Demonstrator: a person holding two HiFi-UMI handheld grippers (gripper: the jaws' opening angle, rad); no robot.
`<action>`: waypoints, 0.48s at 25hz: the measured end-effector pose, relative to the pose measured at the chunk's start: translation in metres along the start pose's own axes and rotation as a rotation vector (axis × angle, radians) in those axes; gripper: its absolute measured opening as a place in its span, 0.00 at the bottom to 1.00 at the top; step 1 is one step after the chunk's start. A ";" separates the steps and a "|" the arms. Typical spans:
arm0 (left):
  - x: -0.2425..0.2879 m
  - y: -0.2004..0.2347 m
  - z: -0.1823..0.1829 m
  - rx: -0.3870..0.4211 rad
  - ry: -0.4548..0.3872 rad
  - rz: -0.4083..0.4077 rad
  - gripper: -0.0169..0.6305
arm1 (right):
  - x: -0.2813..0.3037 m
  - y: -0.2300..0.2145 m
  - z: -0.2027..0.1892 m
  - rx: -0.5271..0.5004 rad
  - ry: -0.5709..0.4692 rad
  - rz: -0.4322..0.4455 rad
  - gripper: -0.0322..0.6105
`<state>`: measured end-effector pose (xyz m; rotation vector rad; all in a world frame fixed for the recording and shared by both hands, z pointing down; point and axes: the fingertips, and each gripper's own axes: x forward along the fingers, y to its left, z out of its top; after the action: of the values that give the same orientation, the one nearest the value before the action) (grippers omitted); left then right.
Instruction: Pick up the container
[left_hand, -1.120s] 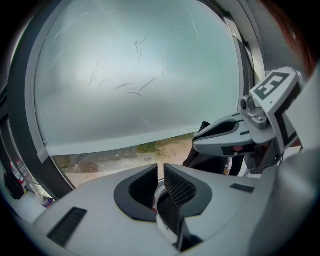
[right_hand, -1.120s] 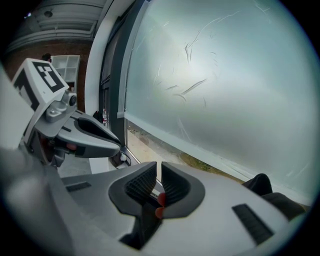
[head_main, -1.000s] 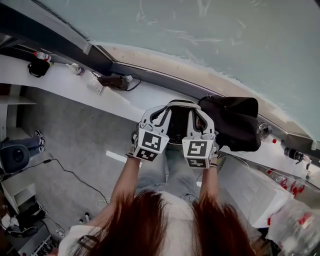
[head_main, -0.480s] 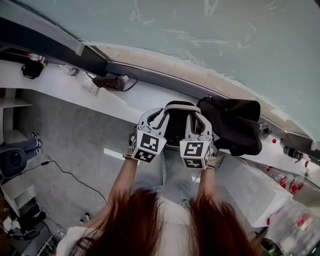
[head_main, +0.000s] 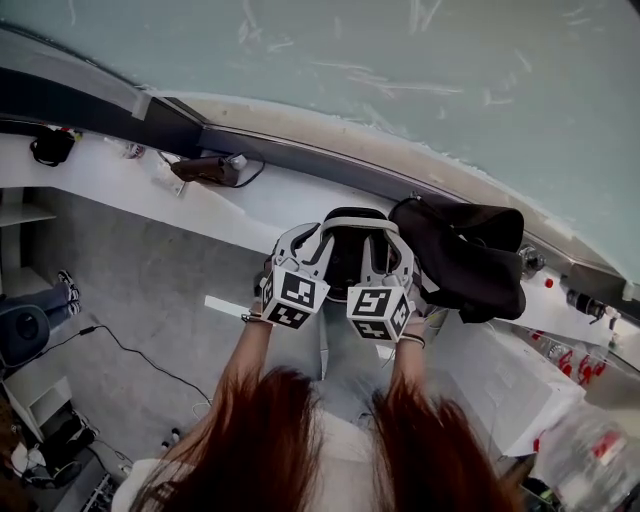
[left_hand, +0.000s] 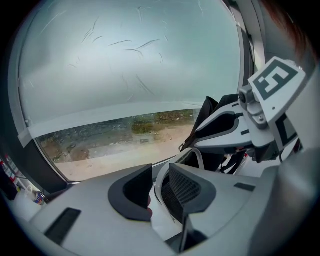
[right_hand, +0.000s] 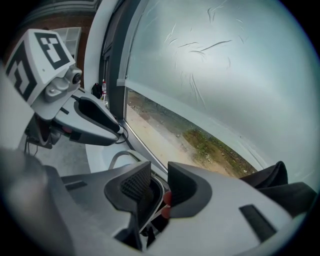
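Observation:
The container (head_main: 350, 255) is dark inside with a white rim and sits at the white ledge (head_main: 230, 205) below the window. Both grippers reach it from my side. My left gripper (head_main: 318, 240) straddles the rim's left side, and my right gripper (head_main: 388, 240) straddles its right side. In the left gripper view the white rim (left_hand: 201, 156) runs between the jaws of the left gripper (left_hand: 160, 192), with a slit beside the pads. The right gripper (right_hand: 160, 187) has just been opening. The rim (right_hand: 120, 157) passes through its gap, and its pads stand off it.
A black bag (head_main: 465, 255) lies on the ledge right beside the right gripper. A dark device with a cable (head_main: 205, 168) sits further left on the ledge. Red-capped items (head_main: 585, 370) stand at the far right. The window pane rises just behind the container, and the grey floor lies below.
Both grippers and the container have sunk together toward the ledge. The two marker cubes have drawn a little closer to each other.

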<state>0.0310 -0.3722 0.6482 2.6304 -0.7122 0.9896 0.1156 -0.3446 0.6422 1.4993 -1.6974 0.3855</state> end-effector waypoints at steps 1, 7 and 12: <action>0.003 0.002 -0.001 -0.002 -0.001 0.003 0.17 | 0.003 0.001 -0.002 -0.011 0.006 -0.004 0.21; 0.021 0.005 -0.009 0.014 0.021 0.002 0.18 | 0.017 0.002 -0.014 -0.050 0.039 -0.021 0.24; 0.036 0.004 -0.019 0.032 0.052 -0.016 0.18 | 0.028 0.006 -0.020 -0.103 0.054 -0.027 0.27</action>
<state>0.0424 -0.3812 0.6866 2.6224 -0.6676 1.0693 0.1190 -0.3487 0.6765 1.4231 -1.6286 0.3162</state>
